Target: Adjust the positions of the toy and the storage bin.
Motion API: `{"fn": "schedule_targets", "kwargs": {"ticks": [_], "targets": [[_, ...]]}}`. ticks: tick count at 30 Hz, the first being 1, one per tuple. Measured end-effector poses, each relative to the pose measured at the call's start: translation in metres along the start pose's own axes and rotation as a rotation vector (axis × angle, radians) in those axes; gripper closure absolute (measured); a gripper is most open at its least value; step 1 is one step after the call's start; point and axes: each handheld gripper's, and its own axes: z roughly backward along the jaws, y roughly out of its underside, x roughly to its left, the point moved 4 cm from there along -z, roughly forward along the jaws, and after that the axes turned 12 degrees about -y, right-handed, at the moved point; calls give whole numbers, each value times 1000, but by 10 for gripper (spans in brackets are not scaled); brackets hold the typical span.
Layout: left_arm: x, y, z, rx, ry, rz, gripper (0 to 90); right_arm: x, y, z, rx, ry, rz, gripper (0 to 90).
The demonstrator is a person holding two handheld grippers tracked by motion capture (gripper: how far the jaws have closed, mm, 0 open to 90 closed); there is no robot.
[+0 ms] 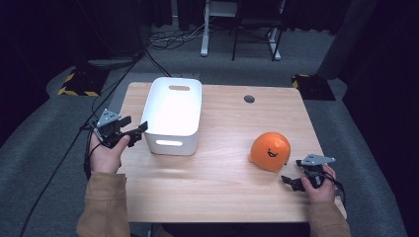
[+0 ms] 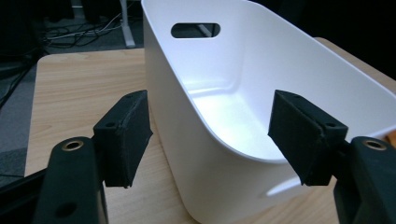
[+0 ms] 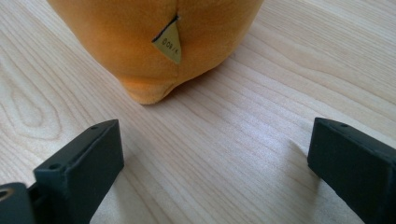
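A white tub and an orange plush toy sit on a wooden table, with a gripper by each.

On the left, the left gripper [image 1: 132, 131] is held up by the near corner of the white tub [image 1: 173, 118], jaws wide apart with the tub's wall between them. A small round hole [image 1: 249, 98] is in the table [image 1: 217, 192] farther back. The orange plush toy [image 1: 270, 151] lies near the right edge. Just beside it, the right gripper [image 1: 290, 174] sits low, jaws wide apart, holding nothing.
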Motion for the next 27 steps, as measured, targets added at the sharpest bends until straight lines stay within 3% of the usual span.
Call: {"fn": "schedule_targets", "kwargs": {"ticks": [7, 14, 16, 17, 20, 27], "targets": [[-3, -2, -15, -7, 13, -5, 341, 1, 0, 0, -3, 9, -8, 37], [3, 3, -24, 35, 14, -18, 434, 1, 0, 0, -3, 9, -8, 37], [-1, 5, -25, 47, 70, -25, 526, 1, 0, 0, -2, 9, -8, 37], [-1, 5, -25, 47, 70, -25, 549, 1, 0, 0, -2, 9, -8, 37], [-5, 7, -26, 59, 54, -67, 539, 1, 0, 0, -3, 9, -8, 37], [-16, 10, -24, 50, 69, -69, 531, 1, 0, 0, -3, 9, -8, 37]]}}
